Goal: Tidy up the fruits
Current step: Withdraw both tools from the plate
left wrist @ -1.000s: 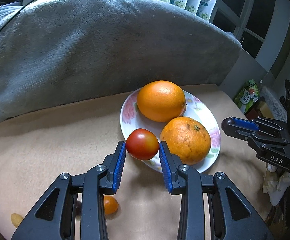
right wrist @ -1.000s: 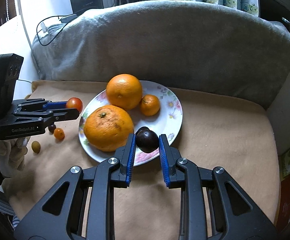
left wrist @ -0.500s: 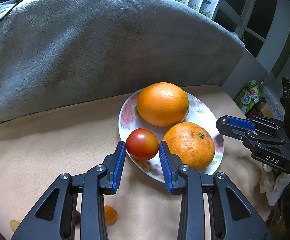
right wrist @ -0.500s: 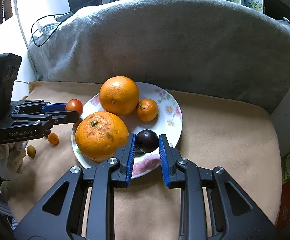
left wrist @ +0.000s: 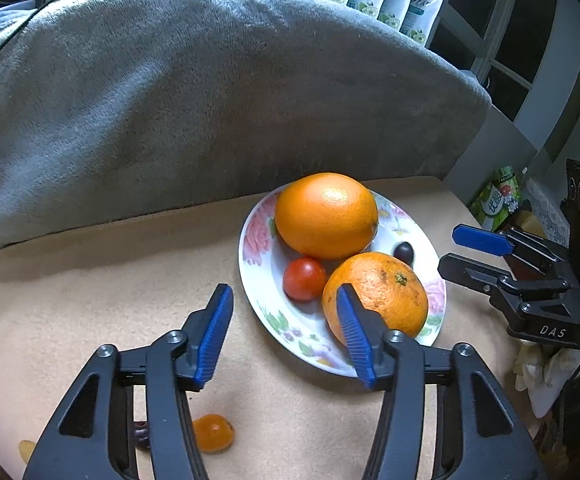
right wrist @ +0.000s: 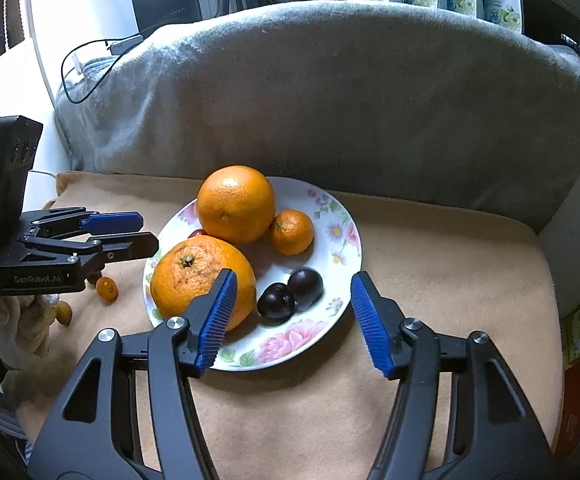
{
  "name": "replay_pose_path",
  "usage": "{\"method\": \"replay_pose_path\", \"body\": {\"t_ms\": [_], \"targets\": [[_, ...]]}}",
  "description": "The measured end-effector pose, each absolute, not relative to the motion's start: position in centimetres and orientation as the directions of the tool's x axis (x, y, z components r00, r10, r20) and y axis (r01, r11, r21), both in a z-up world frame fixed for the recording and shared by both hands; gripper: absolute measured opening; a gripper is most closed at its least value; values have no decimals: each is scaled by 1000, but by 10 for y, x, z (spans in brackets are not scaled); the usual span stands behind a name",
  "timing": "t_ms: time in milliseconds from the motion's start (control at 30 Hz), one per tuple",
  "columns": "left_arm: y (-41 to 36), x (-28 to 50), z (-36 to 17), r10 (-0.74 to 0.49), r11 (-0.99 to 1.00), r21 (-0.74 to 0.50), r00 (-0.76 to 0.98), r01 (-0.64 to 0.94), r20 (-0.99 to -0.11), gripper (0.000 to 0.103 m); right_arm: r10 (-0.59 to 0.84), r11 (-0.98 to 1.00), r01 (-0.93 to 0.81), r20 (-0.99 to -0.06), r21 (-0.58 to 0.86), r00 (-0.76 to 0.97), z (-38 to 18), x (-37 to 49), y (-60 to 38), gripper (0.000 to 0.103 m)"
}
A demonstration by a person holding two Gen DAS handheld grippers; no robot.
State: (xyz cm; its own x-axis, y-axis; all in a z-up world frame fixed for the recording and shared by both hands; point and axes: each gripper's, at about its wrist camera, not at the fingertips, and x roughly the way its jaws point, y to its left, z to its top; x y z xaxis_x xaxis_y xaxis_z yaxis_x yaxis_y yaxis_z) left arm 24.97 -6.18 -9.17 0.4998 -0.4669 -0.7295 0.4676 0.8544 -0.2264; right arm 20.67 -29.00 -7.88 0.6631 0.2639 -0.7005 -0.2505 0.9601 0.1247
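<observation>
A floral plate (left wrist: 266, 312) on the beige cloth holds a smooth orange (left wrist: 325, 214), a rough orange (left wrist: 381, 288), a red tomato (left wrist: 303, 278) and a dark plum (left wrist: 403, 252). My left gripper (left wrist: 282, 289) hangs over the plate's near rim, its jaws opening, and the tomato lies free beyond the pads. In the right wrist view my right gripper (right wrist: 293, 276) is also opening over the plate (right wrist: 329, 208). Two dark plums (right wrist: 305, 284) rest between and below its pads, untouched. A small mandarin (right wrist: 291, 232) sits behind them. The left gripper (right wrist: 150, 232) shows at the left.
A small orange fruit (right wrist: 106, 288), a yellow one (right wrist: 64, 312) and a dark one (right wrist: 94, 278) lie loose on the cloth left of the plate. A grey blanket-covered backrest (right wrist: 329, 92) rises behind. A gloved hand (right wrist: 14, 332) holds the left gripper. The right gripper (left wrist: 449, 248) is beside the plate.
Both grippers have opened. The left one let go of the red tomato and the right one let go of a dark plum; both fruits now lie on the plate.
</observation>
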Motion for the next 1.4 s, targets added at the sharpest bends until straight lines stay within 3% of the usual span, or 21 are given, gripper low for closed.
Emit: {"method": "replay_pose_path", "body": {"t_ms": [67,133,667,800,1400], "targets": [[-61,249,-90,-463,858,-222,509,463,-726,73,260,961,-250,-694,119,671,-77,206,-290,81],[-60,248,-88,-454,864,-212,523,457,-722,79,261,961,-250,-691,119,675,-76,204,-291,88],[-59,233,-73,-404,884,-135,586,448,-702,80,256,963,-244,-682,116,685,-66,195,-290,93],[-57,225,-69,-402,884,-121,601,452,-691,80,257,963,-240,-670,120,696,-62,190,-289,99],[-28,188,-51,-379,898,-92,649,430,-659,81,271,959,-255,-640,121,719,-42,166,-267,100]]}}
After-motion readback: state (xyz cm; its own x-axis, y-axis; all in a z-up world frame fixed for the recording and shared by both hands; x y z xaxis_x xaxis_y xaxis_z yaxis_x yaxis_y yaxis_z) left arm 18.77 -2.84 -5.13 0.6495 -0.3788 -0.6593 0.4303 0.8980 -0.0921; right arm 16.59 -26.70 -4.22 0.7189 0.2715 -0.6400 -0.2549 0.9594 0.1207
